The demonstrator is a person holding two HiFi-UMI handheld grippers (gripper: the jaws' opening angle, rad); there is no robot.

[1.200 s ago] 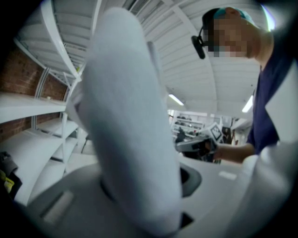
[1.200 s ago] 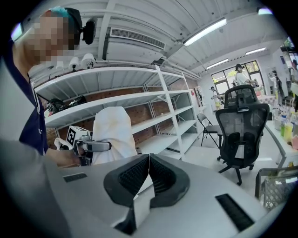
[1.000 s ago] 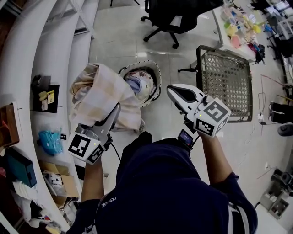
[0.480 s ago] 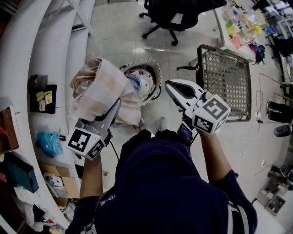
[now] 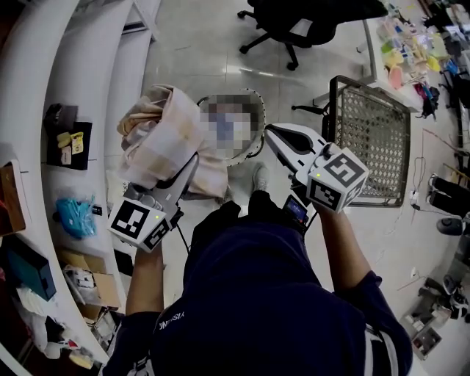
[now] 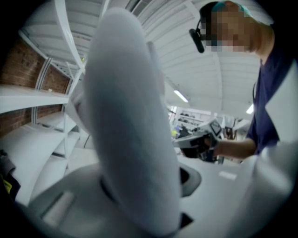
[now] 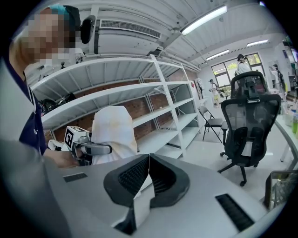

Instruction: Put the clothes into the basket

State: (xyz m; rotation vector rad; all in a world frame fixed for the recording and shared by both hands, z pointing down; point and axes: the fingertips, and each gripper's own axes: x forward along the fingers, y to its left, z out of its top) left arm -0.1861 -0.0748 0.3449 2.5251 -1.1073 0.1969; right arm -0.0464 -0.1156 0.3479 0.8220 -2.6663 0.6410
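Pale beige checked cloth [image 5: 165,143], bunched

Tall white metal shelving [image 5: 81,81] is crowding the outer side of the left tongs [image 5: 189,163], and a bundled beige checked cloth [image 5: 165,139] is filling the space ahead of them. Pale bare floor [image 5: 290,92] is lying open ahead of the right tongs [image 5: 272,134], between a round white-rimmed basket [image 5: 260,131] and a grey wire-mesh rack [image 5: 374,139]. A black office chair [image 5: 294,22] is standing beyond.

Cloth [image 6: 130,116] is clamped in the left tongs [image 6: 139,186] and fills mid-frame. White shelves [image 6: 32,97] at left. Right tongs [image 6: 200,142], held in a hand, at right.
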